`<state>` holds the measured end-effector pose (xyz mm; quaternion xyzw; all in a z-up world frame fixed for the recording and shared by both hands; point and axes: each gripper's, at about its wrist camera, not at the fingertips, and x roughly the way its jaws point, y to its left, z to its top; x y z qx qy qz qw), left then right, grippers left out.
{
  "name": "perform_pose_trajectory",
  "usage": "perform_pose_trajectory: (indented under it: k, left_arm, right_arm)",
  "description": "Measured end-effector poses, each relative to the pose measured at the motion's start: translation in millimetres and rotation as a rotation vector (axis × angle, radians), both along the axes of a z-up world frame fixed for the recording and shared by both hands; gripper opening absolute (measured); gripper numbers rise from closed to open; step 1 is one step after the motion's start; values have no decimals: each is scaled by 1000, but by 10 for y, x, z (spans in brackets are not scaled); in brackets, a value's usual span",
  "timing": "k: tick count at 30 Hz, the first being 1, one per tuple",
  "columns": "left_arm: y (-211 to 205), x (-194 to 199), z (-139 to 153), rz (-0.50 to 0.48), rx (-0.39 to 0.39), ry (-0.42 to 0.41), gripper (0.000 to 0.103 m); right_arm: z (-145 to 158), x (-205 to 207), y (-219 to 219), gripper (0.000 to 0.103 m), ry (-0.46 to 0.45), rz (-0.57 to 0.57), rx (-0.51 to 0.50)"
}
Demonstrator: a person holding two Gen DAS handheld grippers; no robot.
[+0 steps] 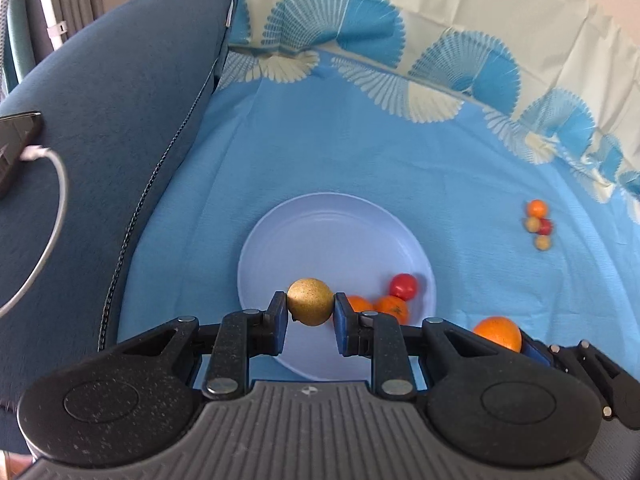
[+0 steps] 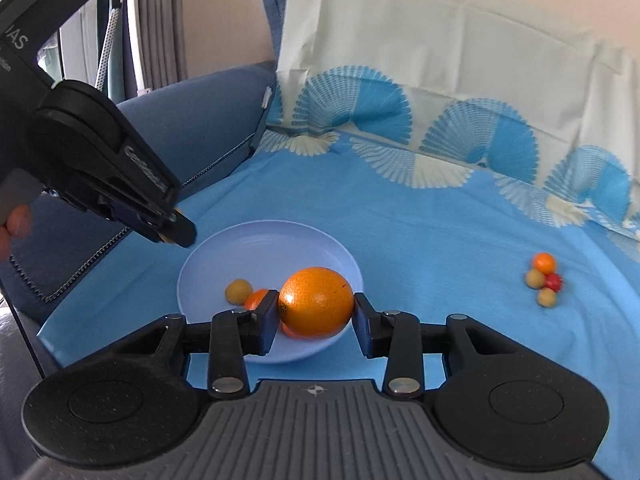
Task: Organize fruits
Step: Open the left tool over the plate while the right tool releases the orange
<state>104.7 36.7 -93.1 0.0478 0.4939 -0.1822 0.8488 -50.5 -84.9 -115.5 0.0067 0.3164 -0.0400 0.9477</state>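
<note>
You've got L gripper clamped on round speckled golden-yellow fruit and R gripper on big glossy orange, both over pale-blue round plastic plate w/ several fruits in; four-fruit cluster on blue cloth left.

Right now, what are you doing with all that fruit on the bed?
Someone is gathering fruit into a pale blue plate using two handheld grabbers. The left tool is pinching a small yellow-brown fruit over the plate. The right tool grips a big orange near the plate's edge. A few small fruits lie in the plate already, and a little pile of four waits on the blue cloth.
</note>
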Motion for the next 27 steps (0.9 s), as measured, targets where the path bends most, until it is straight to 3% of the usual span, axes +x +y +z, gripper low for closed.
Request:
perform_pose_trajectory:
  k: [9,10,12,13,14,16,19,27]
  left_arm:
    - [-226,452,-362,-13,69,14,29]
    - [-254,470,-368,-21,72,-3,35]
    - [-278,478,-333,-29,65,-35,89]
    - [-260,455,-286,-19,50,-65,97]
    - [-235,415,-230,-7,36,-100,103]
    - [-211,313,-133,-8,48,-131,103]
    - [-115,76,-33,10,72,-128,103]
    - [329,-833,229,92,124,-131,103]
  right_arm:
    - [-324,649,-61,41,59,24,5]
    - [-350,710,-70,41,69,37,10]
    - [-369,782,-77,45,71,63,18]
    - [-365,791,-76,58,65,74,12]
    - [-346,788,-70,63,58,82,4]
    - [-284,728,-68,77,41,75,-11]
    - [-166,522,-83,87,56,41,7]
    - [185,-339,61,97,38,-74,39]
